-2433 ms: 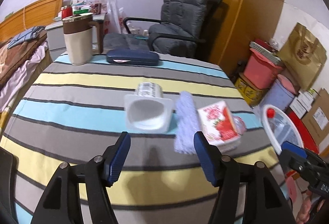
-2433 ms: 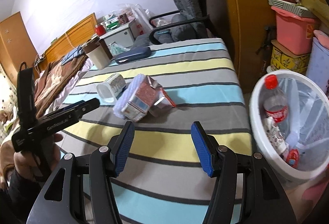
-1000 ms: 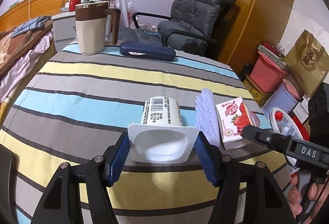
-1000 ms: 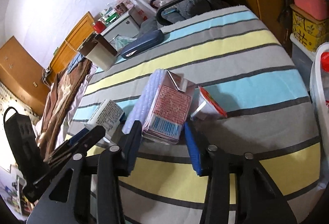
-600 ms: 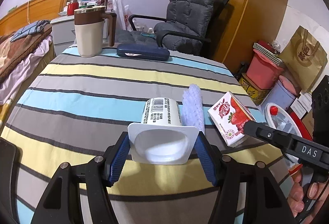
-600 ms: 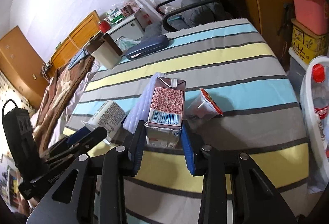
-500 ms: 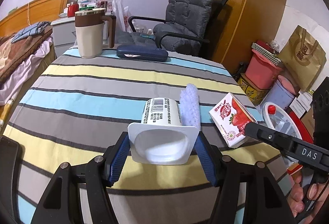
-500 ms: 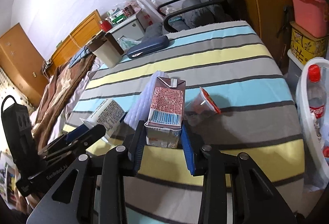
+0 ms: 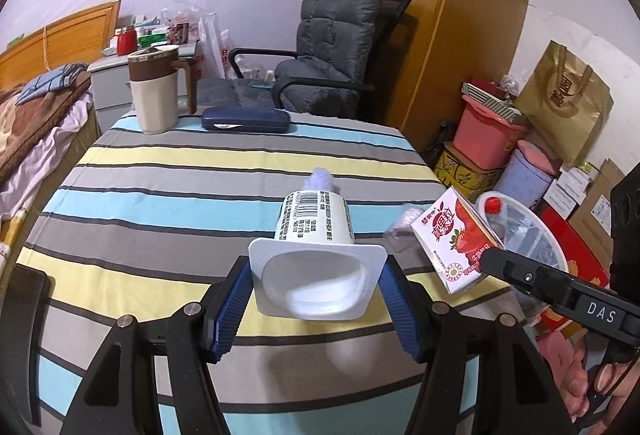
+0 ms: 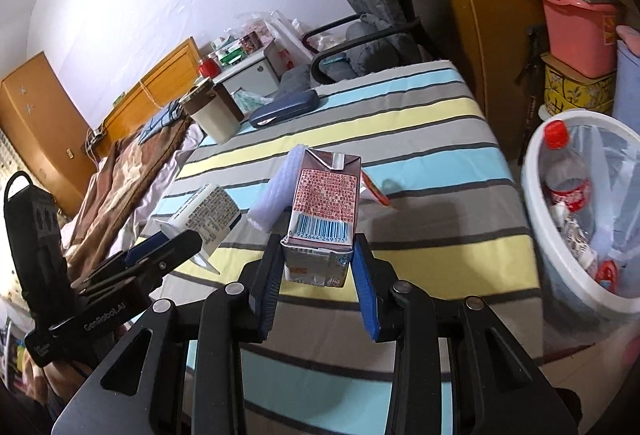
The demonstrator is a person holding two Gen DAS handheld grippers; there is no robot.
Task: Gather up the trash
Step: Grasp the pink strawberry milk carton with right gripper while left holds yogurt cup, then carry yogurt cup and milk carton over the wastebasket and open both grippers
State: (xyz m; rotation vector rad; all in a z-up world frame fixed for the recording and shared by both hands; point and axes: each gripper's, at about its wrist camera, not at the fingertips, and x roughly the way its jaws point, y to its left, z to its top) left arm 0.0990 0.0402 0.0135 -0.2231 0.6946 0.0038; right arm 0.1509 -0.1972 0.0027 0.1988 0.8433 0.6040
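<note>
Your left gripper (image 9: 318, 301) clamps a white yogurt cup (image 9: 316, 255) by its square rim, open mouth toward the camera, barcoded body pointing away beyond the fingertips. Your right gripper (image 10: 316, 277) squeezes a strawberry milk carton (image 10: 322, 217) at its base; the jaws have just been closing on it, barcode side up, folded top away from the fingers. Both are raised above the striped tablecloth (image 9: 200, 171). The white bin (image 10: 560, 275) sits right of your right fingers.
</note>
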